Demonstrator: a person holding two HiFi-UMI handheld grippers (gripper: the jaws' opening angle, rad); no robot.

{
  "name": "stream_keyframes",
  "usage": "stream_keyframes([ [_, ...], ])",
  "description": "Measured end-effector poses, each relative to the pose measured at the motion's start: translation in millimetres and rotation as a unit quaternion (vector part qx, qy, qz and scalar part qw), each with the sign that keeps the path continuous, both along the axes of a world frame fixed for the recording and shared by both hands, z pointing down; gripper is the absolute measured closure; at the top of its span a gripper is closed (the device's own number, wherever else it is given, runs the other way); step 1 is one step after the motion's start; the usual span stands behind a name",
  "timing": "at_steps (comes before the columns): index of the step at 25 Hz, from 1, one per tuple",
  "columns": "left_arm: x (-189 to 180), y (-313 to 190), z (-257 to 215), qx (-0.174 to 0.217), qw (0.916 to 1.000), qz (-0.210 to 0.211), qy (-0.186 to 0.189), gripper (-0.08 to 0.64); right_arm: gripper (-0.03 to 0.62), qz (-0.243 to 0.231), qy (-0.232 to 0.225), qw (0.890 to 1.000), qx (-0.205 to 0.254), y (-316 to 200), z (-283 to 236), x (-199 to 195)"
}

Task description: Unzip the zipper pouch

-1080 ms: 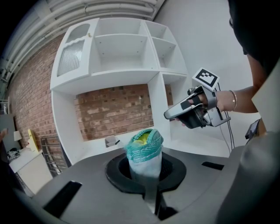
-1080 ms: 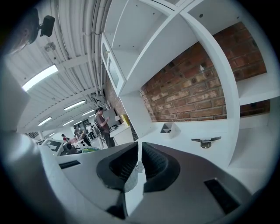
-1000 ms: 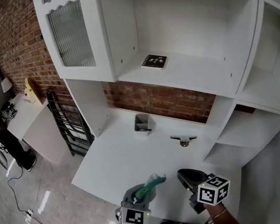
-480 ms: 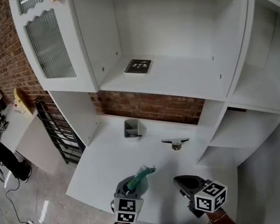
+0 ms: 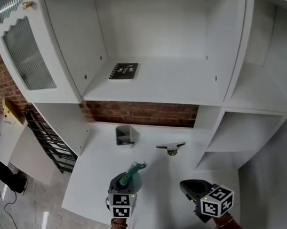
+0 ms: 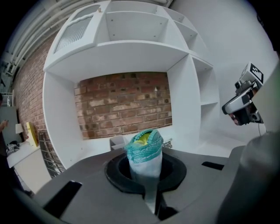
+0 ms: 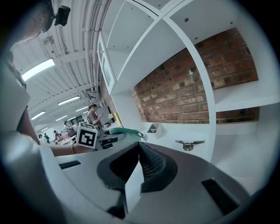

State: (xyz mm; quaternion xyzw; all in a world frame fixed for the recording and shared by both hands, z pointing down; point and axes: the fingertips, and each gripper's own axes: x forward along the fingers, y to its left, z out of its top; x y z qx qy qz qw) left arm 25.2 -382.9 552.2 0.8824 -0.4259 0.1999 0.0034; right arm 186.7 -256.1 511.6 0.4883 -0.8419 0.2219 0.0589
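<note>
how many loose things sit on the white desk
2: a small grey open box near the brick back wall, and a small metal clamp-like piece to its right. Near edge partly hidden.

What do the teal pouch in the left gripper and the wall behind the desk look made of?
Pouch: probably soft mesh or knit fabric, matte teal, judging by its visible weave. Wall: rough red brick, unpainted, with pale mortar lines.

**White shelving against red brick**

A tall white shelf unit (image 5: pixel 228 33) stands against a red brick wall (image 5: pixel 143 114). A ribbed-glass door (image 5: pixel 28 54) closes its upper left compartment. A white desk (image 5: pixel 100 164) juts out below the shelves. To the left, a black rack (image 5: pixel 49 148) stands on the glossy pale floor (image 5: pixel 34 209). Strip lights (image 7: pixel 39 69) line the ceiling.
</note>
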Motion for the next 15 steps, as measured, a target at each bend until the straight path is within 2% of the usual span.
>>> stream_keyframes([
  [5,-2.9,-25.8,3.3,0.002,0.9999,-0.009,0.008,0.558,0.591,0.017,0.008,1.000,0.004,-8.0,-2.6,16.6],
  [10,-5.1,-41.3,11.7,0.000,0.9998,-0.009,0.016,0.558,0.591,0.012,0.045,0.999,0.018,-13.0,-3.8,14.3],
  [15,-8.6,-46.3,28.8,-0.027,0.9994,-0.012,0.019,0.558,0.591,-0.001,0.055,0.998,0.029,-18.5,-6.5,4.7],
])
